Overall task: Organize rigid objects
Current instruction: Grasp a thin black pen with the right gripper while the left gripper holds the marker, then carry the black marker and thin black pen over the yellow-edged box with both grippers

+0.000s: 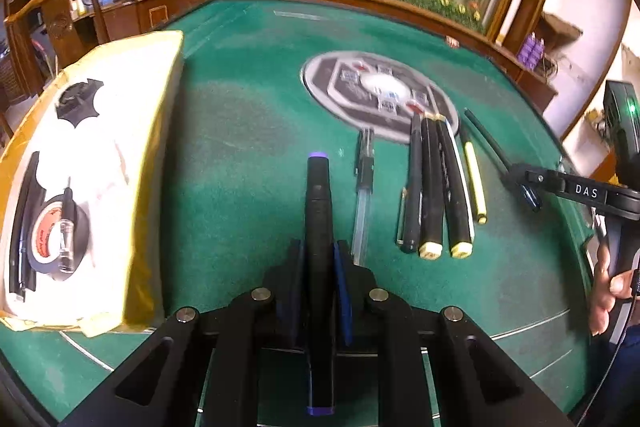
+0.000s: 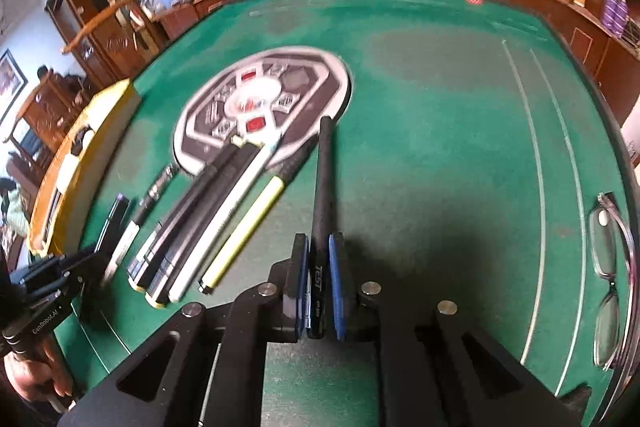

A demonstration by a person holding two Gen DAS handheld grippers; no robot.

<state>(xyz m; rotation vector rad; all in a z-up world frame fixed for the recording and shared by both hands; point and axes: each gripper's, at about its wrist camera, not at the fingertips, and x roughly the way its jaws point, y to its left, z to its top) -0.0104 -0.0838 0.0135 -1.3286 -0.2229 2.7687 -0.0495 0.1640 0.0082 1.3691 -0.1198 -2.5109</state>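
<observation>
Pinching a black marker with purple ends (image 1: 318, 211), the left tongs (image 1: 320, 267) hold it lengthwise above the green counter (image 1: 248, 115), between a yellow-edged box (image 1: 96, 163) and a row of pens (image 1: 436, 187). That row lies side by side with its far ends on the round grey centre panel (image 1: 380, 95). The right tongs (image 2: 319, 283) are pressed onto a slim black pen (image 2: 323, 187), just right of a yellow pen (image 2: 248, 231) at the row's edge. A pair of glasses (image 2: 612, 267) lies near the counter's right rim.
</observation>
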